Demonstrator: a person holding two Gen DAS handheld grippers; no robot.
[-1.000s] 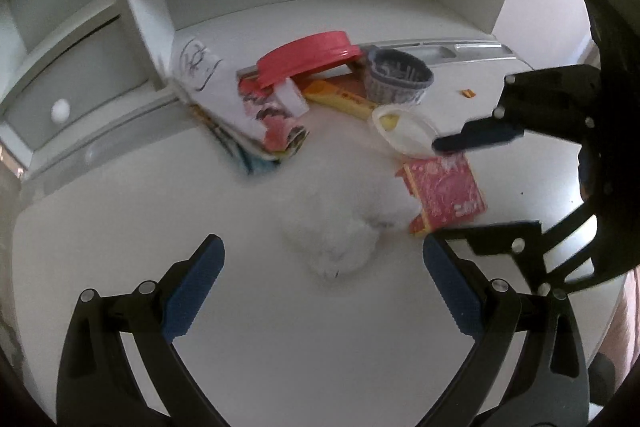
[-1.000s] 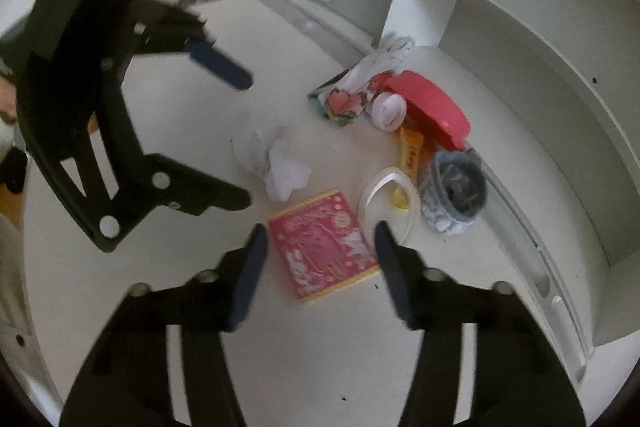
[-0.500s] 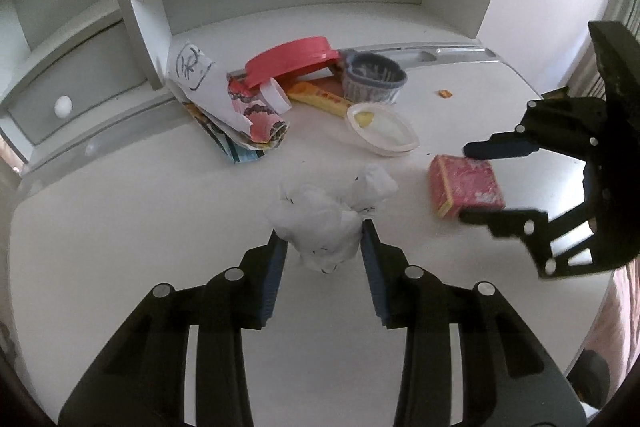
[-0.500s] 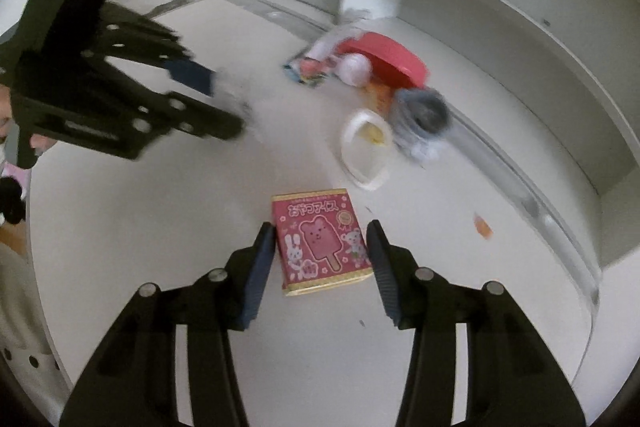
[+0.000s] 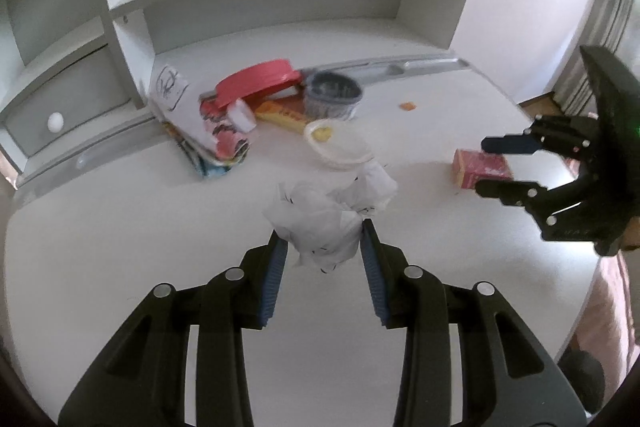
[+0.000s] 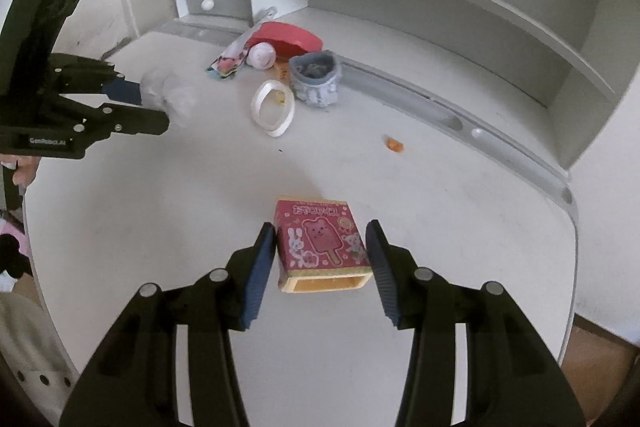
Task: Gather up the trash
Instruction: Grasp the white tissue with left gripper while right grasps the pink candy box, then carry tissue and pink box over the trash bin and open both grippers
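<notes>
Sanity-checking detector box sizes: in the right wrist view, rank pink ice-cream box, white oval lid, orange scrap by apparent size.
1. pink ice-cream box, largest, though nearest the camera, which inflates it
2. white oval lid, mid-table
3. orange scrap, by far the smallest

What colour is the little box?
Pink box with cartoon animals; clearest in the right wrist view.

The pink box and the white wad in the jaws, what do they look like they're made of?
Pink box: printed cardboard, it seems; matte tan inside shows at its open end, with crisp folded edges. White wad: crumpled paper or thin tissue, judging by its sharp creases and dark printed marks; which of the two is unclear.
</notes>
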